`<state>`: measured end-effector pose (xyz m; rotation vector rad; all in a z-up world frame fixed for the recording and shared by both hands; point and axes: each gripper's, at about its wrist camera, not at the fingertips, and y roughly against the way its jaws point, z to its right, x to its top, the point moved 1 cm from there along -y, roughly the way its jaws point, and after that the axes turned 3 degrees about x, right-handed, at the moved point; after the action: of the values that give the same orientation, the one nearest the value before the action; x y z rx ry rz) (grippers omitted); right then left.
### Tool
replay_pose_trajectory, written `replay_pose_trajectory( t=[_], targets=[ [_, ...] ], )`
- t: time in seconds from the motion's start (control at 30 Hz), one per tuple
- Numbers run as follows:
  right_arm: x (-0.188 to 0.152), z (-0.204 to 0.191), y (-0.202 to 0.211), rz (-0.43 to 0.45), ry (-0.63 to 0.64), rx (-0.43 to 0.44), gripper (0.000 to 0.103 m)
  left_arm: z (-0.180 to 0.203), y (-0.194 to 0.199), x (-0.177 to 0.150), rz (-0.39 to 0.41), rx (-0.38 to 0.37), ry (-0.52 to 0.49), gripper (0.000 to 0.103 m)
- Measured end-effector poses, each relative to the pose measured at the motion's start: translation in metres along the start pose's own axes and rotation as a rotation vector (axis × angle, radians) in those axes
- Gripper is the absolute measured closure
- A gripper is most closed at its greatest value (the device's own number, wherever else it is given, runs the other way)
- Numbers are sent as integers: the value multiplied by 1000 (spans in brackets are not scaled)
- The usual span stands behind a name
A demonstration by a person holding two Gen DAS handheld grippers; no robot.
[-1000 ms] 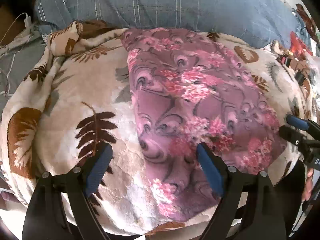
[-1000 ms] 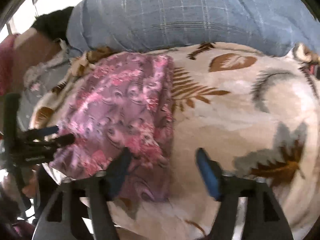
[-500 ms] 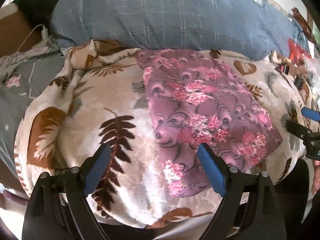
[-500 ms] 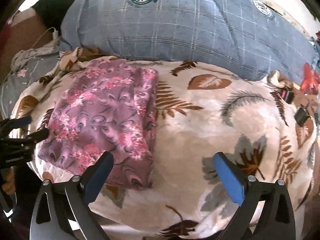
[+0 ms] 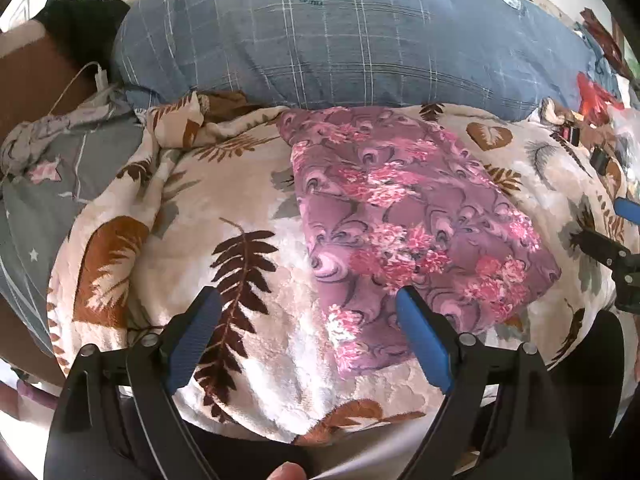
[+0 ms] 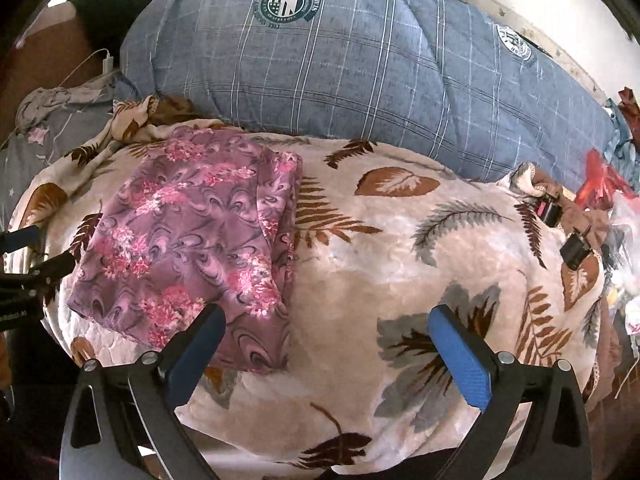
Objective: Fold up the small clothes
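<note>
While both sets of jaws stand wide with nothing between them, the left gripper (image 5: 308, 340) hovers over the near left corner of the cloth (image 5: 404, 216) and the right gripper (image 6: 326, 350) just beside its near right edge. The cloth lies folded in a flat packet on the blanket (image 6: 400, 264), with the quilt (image 6: 340, 64) beyond. It looks thin, limp and light; I would pinch all layers together at a corner or the folded edge.
</note>
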<state>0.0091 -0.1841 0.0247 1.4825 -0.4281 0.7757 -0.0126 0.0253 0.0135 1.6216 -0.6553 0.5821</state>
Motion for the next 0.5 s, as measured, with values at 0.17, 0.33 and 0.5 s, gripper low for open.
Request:
replay_pose_trajectory(
  t=[0.17, 0.33, 0.5],
  targets=[
    [-4, 3, 3, 0, -14, 6, 1, 7, 10, 0, 18, -12, -21, 13],
    [-5, 7, 3, -7, -31, 11, 1, 13, 16, 0, 28, -42, -45, 13],
    [-4, 10, 3, -7, -52, 18, 1, 21, 19, 0, 13, -131, -44, 13]
  ],
)
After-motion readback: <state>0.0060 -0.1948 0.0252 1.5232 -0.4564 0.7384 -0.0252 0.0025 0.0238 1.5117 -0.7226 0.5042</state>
